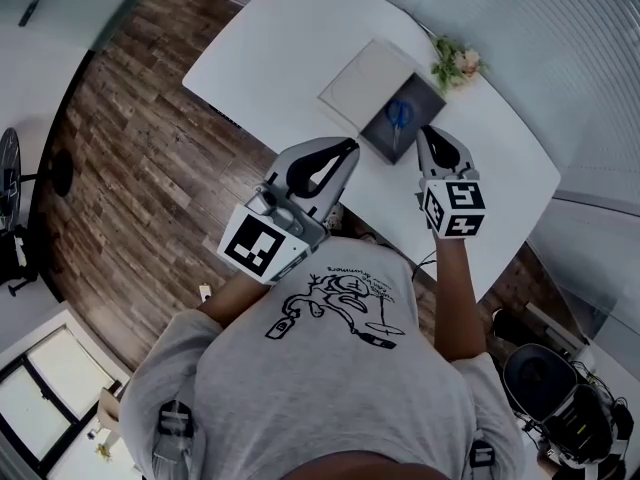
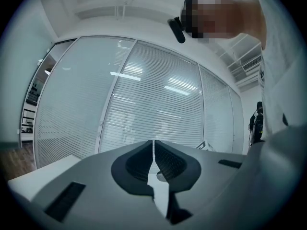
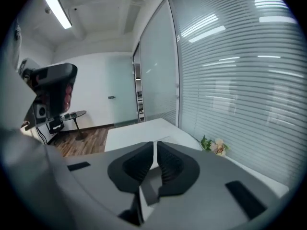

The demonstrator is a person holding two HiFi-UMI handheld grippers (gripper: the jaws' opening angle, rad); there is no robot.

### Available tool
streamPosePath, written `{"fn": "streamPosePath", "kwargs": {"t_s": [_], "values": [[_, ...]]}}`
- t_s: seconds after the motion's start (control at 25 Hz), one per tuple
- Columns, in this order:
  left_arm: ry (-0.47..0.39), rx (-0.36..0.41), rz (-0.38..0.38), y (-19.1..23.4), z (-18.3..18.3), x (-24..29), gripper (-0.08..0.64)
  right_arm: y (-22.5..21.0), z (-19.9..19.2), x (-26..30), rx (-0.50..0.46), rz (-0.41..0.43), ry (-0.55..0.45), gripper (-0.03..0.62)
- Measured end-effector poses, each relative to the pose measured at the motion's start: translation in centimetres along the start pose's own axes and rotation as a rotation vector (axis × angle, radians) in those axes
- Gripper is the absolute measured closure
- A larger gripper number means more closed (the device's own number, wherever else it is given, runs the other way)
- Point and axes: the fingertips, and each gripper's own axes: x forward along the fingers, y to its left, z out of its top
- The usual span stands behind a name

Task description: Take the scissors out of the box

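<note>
Scissors (image 1: 400,115) in box (image 1: 378,140) near desk's (image 1: 280,58) far edge: light, stiff, probably best gripped at the handles; right gripper (image 1: 428,131) slightly parted, left gripper (image 1: 351,147) closed, both empty.

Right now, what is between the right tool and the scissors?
In the head view, only the dark floor of the box lies between the right tool and the scissors.

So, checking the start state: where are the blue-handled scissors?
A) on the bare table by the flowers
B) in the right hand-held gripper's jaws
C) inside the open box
C: the scissors lie on the dark floor of the open box.
</note>
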Motion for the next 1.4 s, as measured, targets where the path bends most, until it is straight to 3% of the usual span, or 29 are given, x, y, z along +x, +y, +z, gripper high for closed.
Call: {"fn": "streamPosePath", "kwargs": {"t_s": [0.64,1.4], "values": [[0.005,-0.014,0.014,1.9,-0.3,-0.3,0.531,-5.2,-10.3,12.6,0.109,-0.004,0.356,0.524],[0.012,-0.040,0.075,5.2,-0.6,-2.2,0.531,-7.7,-16.2,18.8,0.199,-0.034,0.698,0.495]]}}
